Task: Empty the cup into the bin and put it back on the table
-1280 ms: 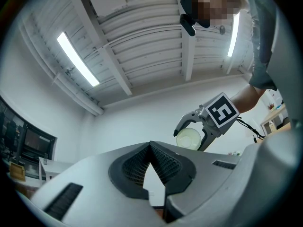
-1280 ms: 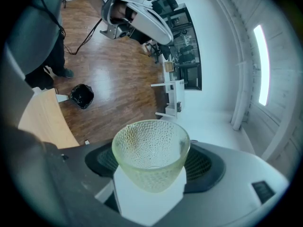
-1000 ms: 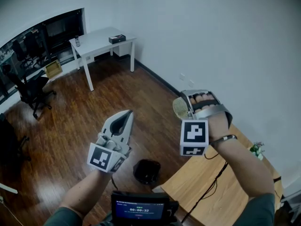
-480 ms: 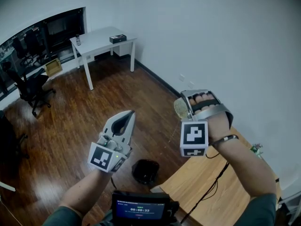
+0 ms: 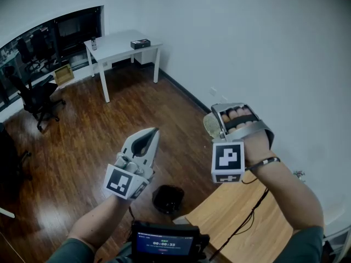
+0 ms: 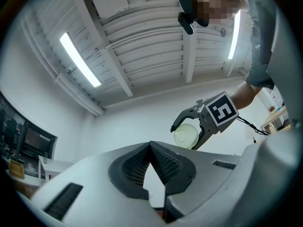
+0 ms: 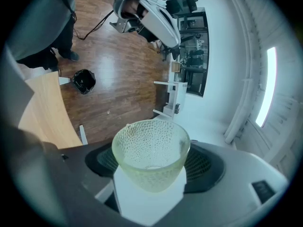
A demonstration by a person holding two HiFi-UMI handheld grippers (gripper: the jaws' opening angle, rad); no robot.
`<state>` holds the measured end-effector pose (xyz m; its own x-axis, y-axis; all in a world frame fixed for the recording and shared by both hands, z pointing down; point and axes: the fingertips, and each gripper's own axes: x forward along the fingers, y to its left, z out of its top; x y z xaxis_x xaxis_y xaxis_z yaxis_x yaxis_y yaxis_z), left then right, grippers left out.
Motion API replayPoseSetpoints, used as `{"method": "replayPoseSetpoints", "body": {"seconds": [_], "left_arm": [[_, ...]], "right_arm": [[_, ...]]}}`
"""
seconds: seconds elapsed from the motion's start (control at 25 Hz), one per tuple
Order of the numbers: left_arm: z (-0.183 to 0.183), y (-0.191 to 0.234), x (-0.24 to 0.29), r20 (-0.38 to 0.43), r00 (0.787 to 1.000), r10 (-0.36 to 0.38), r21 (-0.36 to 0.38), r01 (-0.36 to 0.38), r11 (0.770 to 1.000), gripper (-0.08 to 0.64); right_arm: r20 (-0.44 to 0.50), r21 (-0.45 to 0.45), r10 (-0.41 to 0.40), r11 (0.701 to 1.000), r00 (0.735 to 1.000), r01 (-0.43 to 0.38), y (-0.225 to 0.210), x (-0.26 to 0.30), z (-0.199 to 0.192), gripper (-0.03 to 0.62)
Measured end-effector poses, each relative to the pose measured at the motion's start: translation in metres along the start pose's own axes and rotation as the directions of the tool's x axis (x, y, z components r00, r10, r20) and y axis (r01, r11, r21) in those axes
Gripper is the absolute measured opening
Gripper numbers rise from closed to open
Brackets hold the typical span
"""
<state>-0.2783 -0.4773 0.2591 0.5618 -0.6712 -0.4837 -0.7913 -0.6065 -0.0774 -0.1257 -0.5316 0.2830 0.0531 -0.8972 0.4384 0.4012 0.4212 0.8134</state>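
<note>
The right gripper (image 6: 191, 129) had its jaws spread wide and pressed on either side of the cup (image 7: 150, 150), a translucent, dimpled green one, so the cup sat between its pads, raised well above the floor. In the right gripper view the wooden floor filled the top of the picture, toward which the cup's mouth opened, so its long axis seemed tipped over, mouth leaning to the gripper's left and downward rather than standing upright. No contents showed inside; the bottom could be seen through the open mouth. The bin (image 5: 169, 199), a small dark one, stood on the floor far below the gripper and to its left, roughly under the gap between the two grippers and just beside the edge of the table (image 5: 241, 218). The table lay below the right gripper too, but back toward the person and under that forearm, so this hand was the nearer one to it. The left gripper (image 5: 152, 132) hung to the left of the cup at about the same height, well apart from it, its jaw tips together and nothing in them. Judged from this, the emptying looked done or nearly so, and setting the cup back would call for righting it and lowering it down and back onto the wood.
</note>
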Motion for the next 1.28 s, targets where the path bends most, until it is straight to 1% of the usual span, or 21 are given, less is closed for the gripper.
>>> {"method": "replayPoseSetpoints", "body": {"seconds": [0.52,0.64,0.8,0.84,1.08,1.28], "left_arm": [[0.001,0.007,-0.004,0.009,1.000,0.007,0.008,-0.007,1.000,-0.011],[0.000,0.010,-0.005,0.008,1.000,0.010,0.020,-0.011,1.000,-0.011],[0.000,0.012,-0.006,0.014,1.000,0.010,0.013,-0.010,1.000,-0.011],[0.000,0.012,-0.007,0.013,1.000,0.011,0.011,-0.011,1.000,-0.011],[0.001,0.019,-0.012,0.004,1.000,0.019,0.008,-0.019,1.000,-0.011],[0.002,0.020,-0.013,0.004,1.000,0.022,0.007,-0.022,1.000,-0.011]], "right_arm": [[-0.001,-0.076,-0.058,0.995,0.998,0.058,-0.013,-0.003,0.007,0.396],[-0.007,-0.099,-0.068,0.993,0.998,0.067,-0.014,-0.003,0.008,0.396],[-0.042,-0.196,-0.071,0.979,0.997,0.061,-0.011,0.001,0.004,0.396],[-0.044,-0.206,-0.071,0.977,0.996,0.061,-0.011,0.001,0.004,0.396],[-0.038,-0.207,-0.077,0.976,0.996,0.067,-0.015,-0.002,0.012,0.396],[-0.014,-0.211,-0.090,0.974,0.996,0.086,-0.017,-0.006,0.019,0.396]]}}
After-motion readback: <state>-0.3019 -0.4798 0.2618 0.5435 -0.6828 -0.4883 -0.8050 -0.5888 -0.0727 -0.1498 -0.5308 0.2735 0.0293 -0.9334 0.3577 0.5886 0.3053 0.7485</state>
